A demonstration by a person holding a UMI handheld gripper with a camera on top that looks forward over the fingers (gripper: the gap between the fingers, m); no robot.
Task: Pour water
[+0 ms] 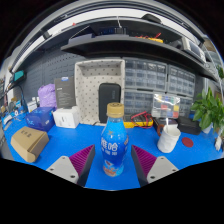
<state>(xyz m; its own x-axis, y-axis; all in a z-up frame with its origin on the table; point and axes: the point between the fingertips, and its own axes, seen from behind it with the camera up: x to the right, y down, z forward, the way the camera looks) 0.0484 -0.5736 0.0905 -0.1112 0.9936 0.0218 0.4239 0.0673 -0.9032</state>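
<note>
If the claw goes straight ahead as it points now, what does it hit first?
Most likely the water bottle: it stands upright on the blue table, centred just ahead of the open claw. Exact depth is unclear.

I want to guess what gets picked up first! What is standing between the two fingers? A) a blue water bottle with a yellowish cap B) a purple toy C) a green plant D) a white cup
A: the blue water bottle with its yellowish cap stands upright on the blue table between the open fingers of the gripper, with gaps at each side.
</note>
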